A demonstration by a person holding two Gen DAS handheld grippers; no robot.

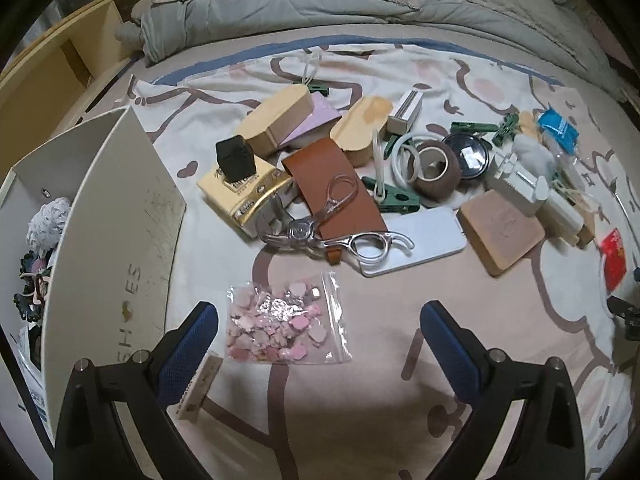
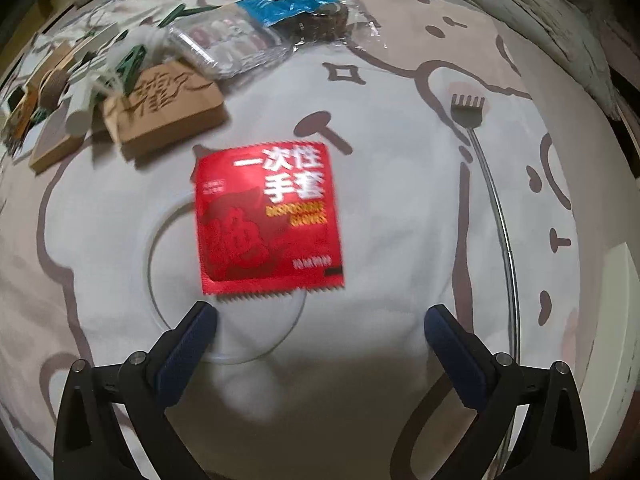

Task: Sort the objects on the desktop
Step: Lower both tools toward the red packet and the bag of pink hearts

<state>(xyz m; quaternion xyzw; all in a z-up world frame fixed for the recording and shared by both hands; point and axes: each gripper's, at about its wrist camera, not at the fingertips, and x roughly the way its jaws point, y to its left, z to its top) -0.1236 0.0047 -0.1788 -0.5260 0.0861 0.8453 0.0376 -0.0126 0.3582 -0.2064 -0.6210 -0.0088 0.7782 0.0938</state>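
My left gripper (image 1: pixel 318 320) is open and empty, just above a clear zip bag of pink pieces (image 1: pixel 282 322) lying between its fingers. Beyond it lie silver scissors (image 1: pixel 340 236), a brown leather strip (image 1: pixel 334 188), wooden cases (image 1: pixel 276 118), a tape roll (image 1: pixel 436 168) and green clips (image 1: pixel 396 198). My right gripper (image 2: pixel 320 320) is open and empty, just short of a red glove packet (image 2: pixel 270 220) that lies on a clear round lid (image 2: pixel 224 280).
A white shoe box (image 1: pixel 120 216) with small items inside stands at the left. A metal back scratcher (image 2: pixel 492 196), a carved wooden block (image 2: pixel 168 108) and a blue packet (image 2: pixel 288 0) lie on the patterned cloth. Bedding is at the back.
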